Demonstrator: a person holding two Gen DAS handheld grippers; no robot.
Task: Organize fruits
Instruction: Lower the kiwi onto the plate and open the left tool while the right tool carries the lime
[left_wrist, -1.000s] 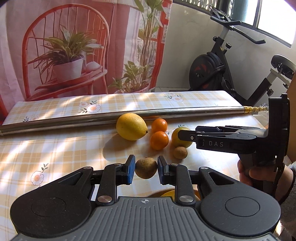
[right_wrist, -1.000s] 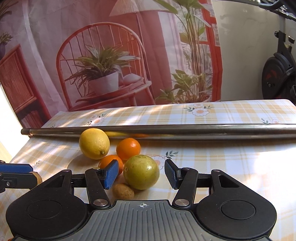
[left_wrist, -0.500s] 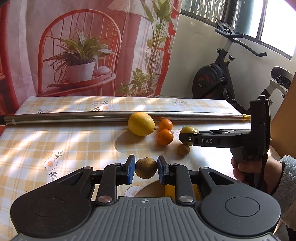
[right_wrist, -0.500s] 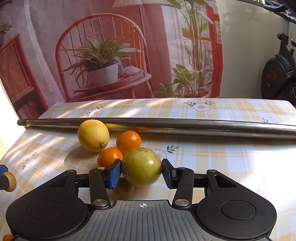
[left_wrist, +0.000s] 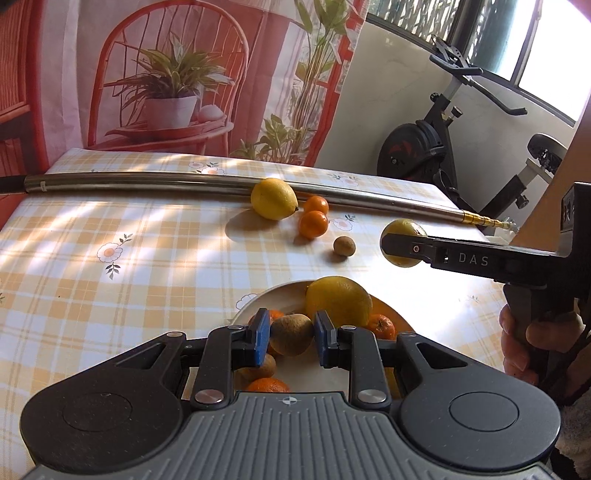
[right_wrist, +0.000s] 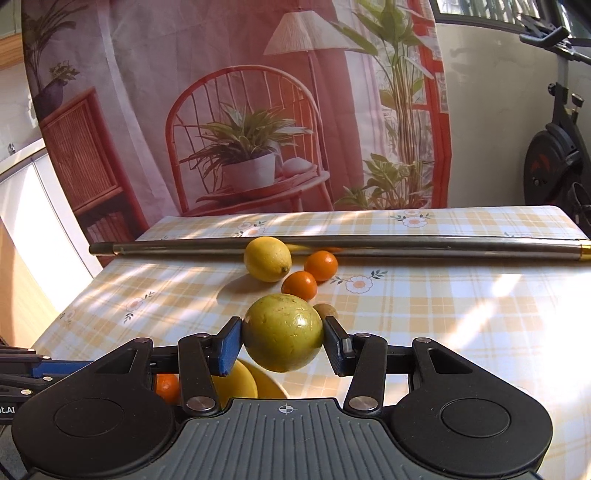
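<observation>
Fruits already fill the white plate (left_wrist: 258, 301) on the table (left_wrist: 147, 266), a large lemon (left_wrist: 338, 301) and mandarins among them, while the left hand-held gripper (left_wrist: 290, 334) clamps a brown kiwi (left_wrist: 291, 334) above it and the right hand-held gripper (right_wrist: 282, 341) grips a green-yellow round fruit (right_wrist: 282, 332) in the air

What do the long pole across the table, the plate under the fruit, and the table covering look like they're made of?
The long grey pole looks like brushed steel with a brass-coloured tip: it has a dull metallic sheen. The white round plate seems glazed ceramic, smooth and glossy, though plastic is possible. The yellow checked floral table covering is probably wipeable vinyl, since sunlight glares off it.
</observation>
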